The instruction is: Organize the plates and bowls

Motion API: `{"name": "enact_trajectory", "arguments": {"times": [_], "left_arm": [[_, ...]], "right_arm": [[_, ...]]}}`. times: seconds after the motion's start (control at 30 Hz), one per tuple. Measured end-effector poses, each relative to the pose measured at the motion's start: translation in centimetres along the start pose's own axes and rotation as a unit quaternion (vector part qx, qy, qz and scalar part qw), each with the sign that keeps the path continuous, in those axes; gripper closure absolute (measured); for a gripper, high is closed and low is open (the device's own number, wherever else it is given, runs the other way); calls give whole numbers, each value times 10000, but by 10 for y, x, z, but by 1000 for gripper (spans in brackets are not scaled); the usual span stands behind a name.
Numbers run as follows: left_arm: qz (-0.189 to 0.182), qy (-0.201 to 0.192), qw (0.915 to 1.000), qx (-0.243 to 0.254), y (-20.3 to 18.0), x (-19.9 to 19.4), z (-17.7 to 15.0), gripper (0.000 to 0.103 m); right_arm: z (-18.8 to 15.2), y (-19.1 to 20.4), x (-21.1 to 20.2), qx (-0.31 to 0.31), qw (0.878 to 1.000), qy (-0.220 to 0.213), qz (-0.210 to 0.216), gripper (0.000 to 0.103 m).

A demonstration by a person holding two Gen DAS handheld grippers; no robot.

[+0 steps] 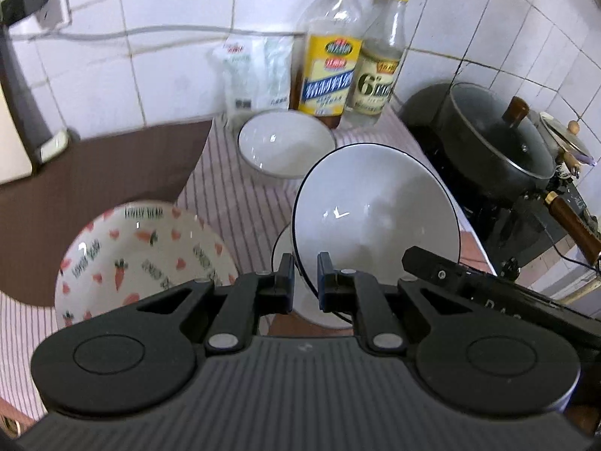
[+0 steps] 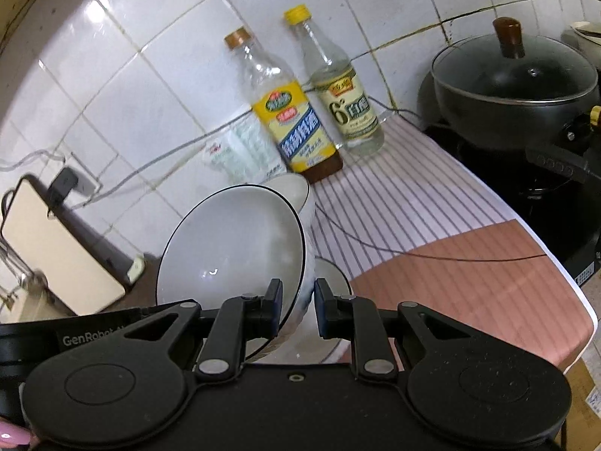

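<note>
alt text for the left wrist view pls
The left gripper is shut on the rim of a tilted white bowl above a striped cloth. Nearby sit a carrot-print bowl, another white bowl, two bottles and a lidded pot.

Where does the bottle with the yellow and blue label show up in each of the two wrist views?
Left wrist view: the bottle with the yellow and blue label stands top centre against the tiled wall, behind a white bowl.
Right wrist view: the same bottle leans across the upper centre, just left of middle.
Shared landmark: the yellow-capped clear bottle stands immediately to its right in both views.
</note>
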State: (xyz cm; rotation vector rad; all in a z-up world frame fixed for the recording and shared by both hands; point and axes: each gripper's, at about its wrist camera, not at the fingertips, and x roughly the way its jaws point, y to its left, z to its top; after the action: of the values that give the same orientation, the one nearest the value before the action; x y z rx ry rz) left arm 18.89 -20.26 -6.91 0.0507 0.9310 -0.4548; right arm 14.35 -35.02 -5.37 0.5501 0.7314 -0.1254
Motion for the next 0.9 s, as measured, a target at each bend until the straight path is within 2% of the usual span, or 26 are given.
{"name": "enact_trajectory", "arguments": {"times": [0.37,0.9], "left_arm": [[54,299,9994,-154,6,31,-17,93],[124,758,9967,-267,4,56,-9,92]], "right_arm": [[-15,-3,20,-371,9989,116,-245,81],[-19,4,40,-1354,9891,48,-586,81]]}}
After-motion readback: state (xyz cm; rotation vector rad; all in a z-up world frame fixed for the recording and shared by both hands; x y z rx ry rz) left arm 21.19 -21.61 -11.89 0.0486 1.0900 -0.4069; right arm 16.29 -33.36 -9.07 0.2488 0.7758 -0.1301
